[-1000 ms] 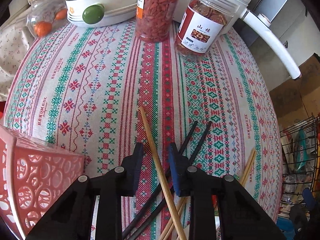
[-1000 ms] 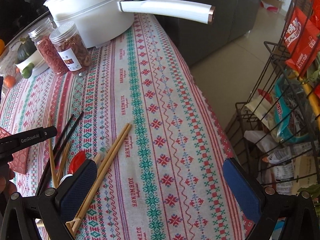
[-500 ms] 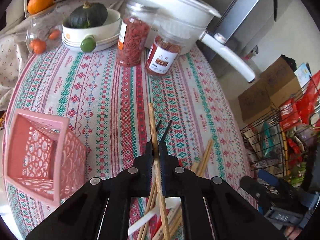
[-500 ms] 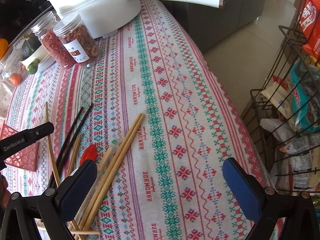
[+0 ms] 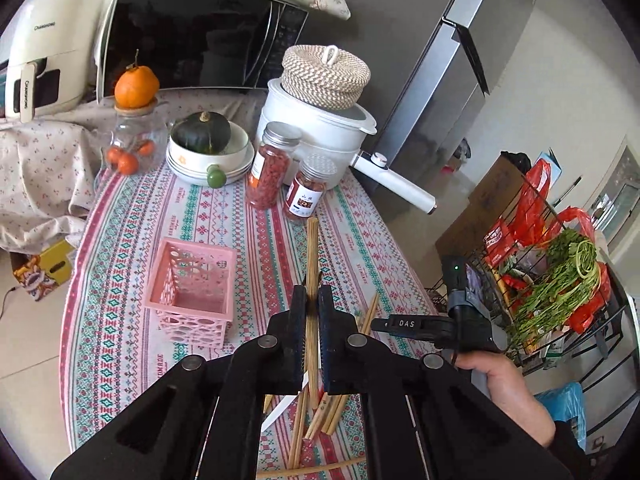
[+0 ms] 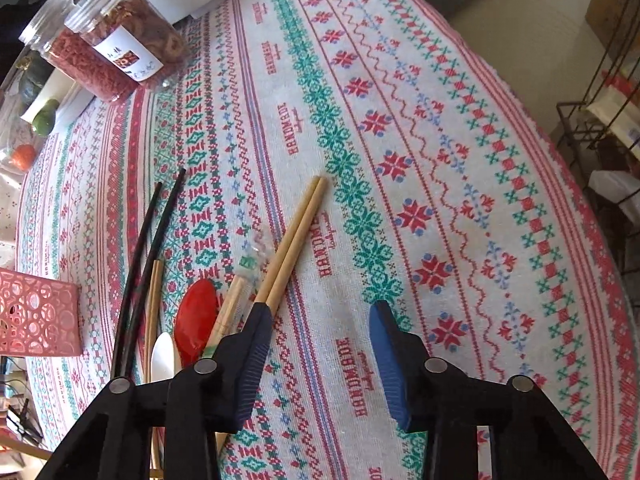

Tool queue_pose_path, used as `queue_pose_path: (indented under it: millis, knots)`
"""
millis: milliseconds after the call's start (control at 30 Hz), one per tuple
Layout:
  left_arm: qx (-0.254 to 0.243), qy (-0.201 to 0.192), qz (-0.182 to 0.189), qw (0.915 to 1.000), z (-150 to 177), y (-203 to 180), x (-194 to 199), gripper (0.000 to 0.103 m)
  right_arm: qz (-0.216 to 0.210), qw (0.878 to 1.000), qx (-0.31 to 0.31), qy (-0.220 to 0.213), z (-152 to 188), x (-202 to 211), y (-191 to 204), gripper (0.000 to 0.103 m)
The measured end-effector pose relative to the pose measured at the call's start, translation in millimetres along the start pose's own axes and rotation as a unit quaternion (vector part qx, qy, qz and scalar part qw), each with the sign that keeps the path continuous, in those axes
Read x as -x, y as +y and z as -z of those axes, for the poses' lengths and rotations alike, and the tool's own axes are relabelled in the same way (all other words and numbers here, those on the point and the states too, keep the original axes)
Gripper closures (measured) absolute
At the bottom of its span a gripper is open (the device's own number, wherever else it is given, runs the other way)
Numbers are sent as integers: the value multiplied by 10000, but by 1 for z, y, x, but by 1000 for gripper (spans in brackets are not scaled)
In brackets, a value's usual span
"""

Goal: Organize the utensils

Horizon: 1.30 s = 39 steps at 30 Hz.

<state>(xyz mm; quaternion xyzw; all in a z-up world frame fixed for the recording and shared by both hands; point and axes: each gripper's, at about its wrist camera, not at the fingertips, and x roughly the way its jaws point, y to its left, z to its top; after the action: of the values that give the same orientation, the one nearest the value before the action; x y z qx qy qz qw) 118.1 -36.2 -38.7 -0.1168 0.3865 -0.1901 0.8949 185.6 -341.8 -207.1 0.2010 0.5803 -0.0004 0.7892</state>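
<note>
From the left wrist, the left hand-held gripper is clamped tight on a single bamboo chopstick, which stands up between the pads and points away over the table; it is lifted clear of the cloth, with the pink basket below and to the left, open side up and seemingly empty; loose utensils lie scattered under the jaws, and the person's other hand holds the second tool off to the right; the step in hand looks like carrying this stick to the basket, so the next move calls for swinging left until the lower tip is over the opening, then letting go. From the right wrist, the right hand-held gripper has its jaws partly apart, having just been closing, with nothing but bare cloth between the pads; its left pad sits against the near end of a bamboo pair, which lies outside the gap; black chopsticks, a red spoon and a white spoon lie further left, near the basket's corner; to pick up the pair, I judge it must shift left so the sticks fall between the pads.
</note>
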Motion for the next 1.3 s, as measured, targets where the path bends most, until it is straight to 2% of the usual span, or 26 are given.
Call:
queue_pose_path:
  millis: [100,267,433,467,533,600,733,867,967,1133,1300]
  knots:
    - [-14,-19,-90,10000,5,10,7,98,56,10000,-15,-17,-1,-6,8,66]
    - [164,31,-5,9999,6,25,13,98,593,9982,-34,-84,-1,-8,22,73]
    - [165,-21,-32,9999,5,30,20,98,1140,9933,145,-93,0,-19,45,73]
    - [176,-47,-41,9998,5,31,22,98,1245,9920,159,-116,0,-20,48,76]
    - [198,-138,-32,9997,4,33,28,98,1337,9908,101,-168,-1,-21,48,88]
    - [201,-315,-17,9993,1,34,39,98,1186,9928,-39,-185,-2,-20,42,96]
    - [159,-970,-8,9952,-8,35,69,98,656,9965,-340,-395,-4,0,23,97]
    - [-7,-1800,-139,9836,-16,29,101,98,200,9945,-312,-978,-3,41,24,97]
    - [-179,-2251,-346,9736,-21,26,114,98,-124,9897,-258,-1400,8,74,31,97]
    - [-321,-2464,-727,9659,-28,33,102,98,-432,9769,-19,-2091,23,118,51,97]
    - [-256,-2163,-959,9713,-37,51,66,98,-733,9622,299,-2608,39,151,69,97]
